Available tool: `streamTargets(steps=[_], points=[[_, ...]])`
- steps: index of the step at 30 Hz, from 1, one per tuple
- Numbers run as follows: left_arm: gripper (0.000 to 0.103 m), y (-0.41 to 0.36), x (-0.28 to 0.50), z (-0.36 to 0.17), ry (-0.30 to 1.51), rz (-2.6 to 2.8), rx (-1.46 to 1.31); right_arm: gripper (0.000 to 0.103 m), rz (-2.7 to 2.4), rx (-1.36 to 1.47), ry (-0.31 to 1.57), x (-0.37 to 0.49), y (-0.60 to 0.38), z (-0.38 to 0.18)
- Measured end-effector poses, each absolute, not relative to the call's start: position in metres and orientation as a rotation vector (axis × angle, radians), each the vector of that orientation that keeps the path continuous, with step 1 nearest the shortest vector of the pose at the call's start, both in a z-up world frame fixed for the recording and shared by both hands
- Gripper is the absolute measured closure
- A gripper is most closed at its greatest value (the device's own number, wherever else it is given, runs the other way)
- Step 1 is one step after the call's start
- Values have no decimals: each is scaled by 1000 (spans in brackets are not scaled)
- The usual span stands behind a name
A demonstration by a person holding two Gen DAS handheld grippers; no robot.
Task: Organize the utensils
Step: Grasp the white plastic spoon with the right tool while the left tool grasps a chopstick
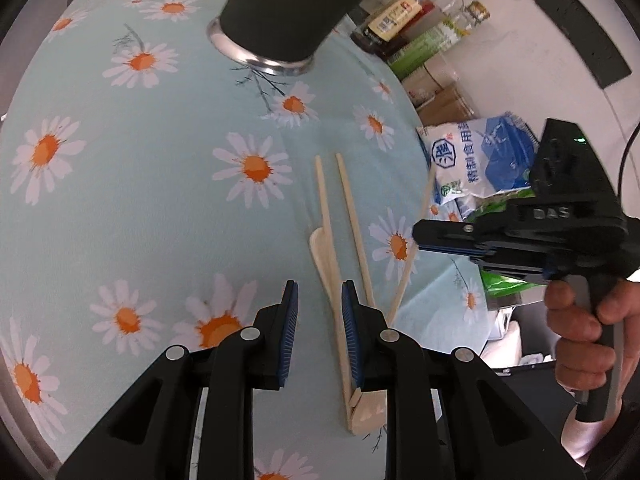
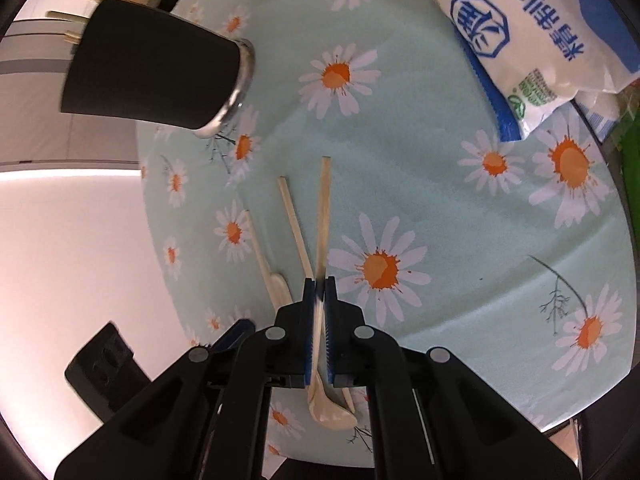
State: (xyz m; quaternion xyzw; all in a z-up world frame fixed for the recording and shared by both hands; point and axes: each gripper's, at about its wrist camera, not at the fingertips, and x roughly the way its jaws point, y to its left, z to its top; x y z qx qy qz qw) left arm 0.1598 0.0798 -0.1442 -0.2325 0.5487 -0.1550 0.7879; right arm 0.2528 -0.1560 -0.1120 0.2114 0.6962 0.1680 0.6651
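Right wrist view, right hand-held gripper [image 2: 319, 286] pinching slim wooden spoon [image 2: 324, 216], matte black cup [image 2: 152, 76]

My left wrist camera sits just behind my left fingers [image 1: 344, 320] and looks steeply down along them at the daisy-print surface [image 1: 160, 160], close above it. My right wrist camera does the same from behind my right fingers [image 2: 308, 312], also tilted sharply down and close. Both views share the middle of the surface: the wooden utensils [image 1: 348, 216] lying there, the black cup [image 1: 280, 4] at the far side, and the blue-and-white bag [image 1: 472, 156] near the edge. The left view also catches my right gripper [image 1: 424, 236] from the side, at its right; the right view shows blue left pads at its lower left
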Motion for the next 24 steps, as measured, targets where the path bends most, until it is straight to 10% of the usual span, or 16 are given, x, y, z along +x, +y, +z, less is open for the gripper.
streamTargets(steps=[16, 24], points=[[82, 38, 179, -141, 1275, -211, -265, 98, 550, 475, 1523, 247, -186, -92], [99, 27, 182, -139, 1293, -168, -204, 98, 608, 449, 1488, 250, -185, -79]])
